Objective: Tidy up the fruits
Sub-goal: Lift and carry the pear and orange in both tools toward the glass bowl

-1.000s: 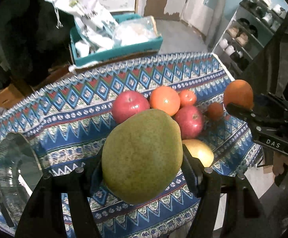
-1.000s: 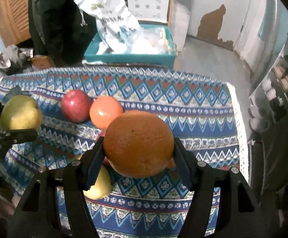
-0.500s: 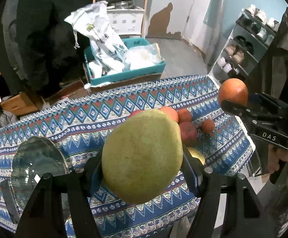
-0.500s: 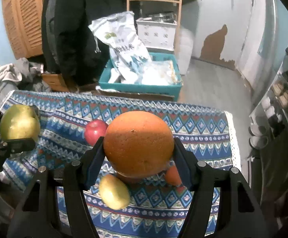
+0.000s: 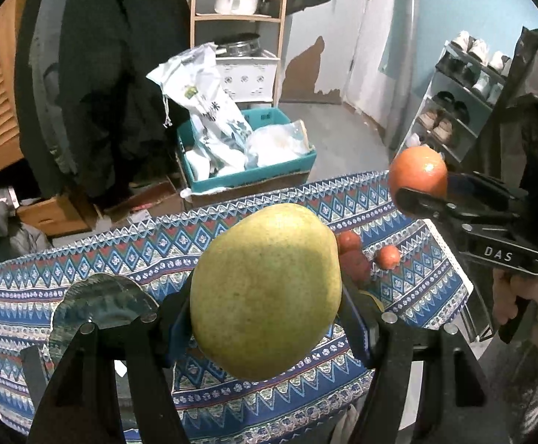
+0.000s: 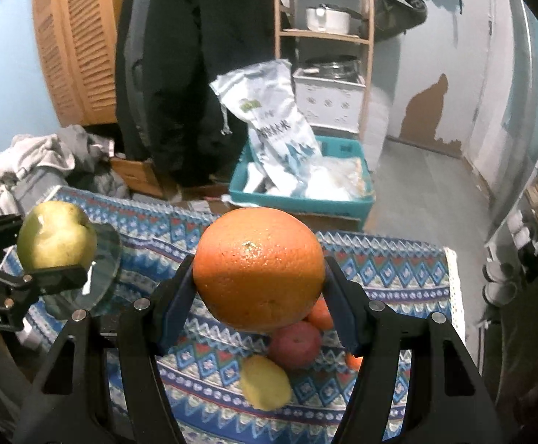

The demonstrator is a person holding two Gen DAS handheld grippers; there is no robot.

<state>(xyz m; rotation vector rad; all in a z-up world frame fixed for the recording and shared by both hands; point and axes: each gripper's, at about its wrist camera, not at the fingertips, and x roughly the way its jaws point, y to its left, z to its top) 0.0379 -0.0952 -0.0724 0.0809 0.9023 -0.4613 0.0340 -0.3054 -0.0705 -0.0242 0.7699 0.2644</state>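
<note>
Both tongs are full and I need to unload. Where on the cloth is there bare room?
Bare cloth runs along the far edge, between the glass plate and the fruit pile. The right end near that pile is crowded. The pear hides the middle.

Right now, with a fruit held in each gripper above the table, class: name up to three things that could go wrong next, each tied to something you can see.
1. The pear is pinched only at its sides by the left gripper; being round and smooth, it might slip and fall.
2. The glass plate lies near the table's left end; a hard set-down could chip it or nudge it off.
3. The orange in the right gripper hangs above the red apple and yellow fruit; dropped, it could scatter them.
</note>
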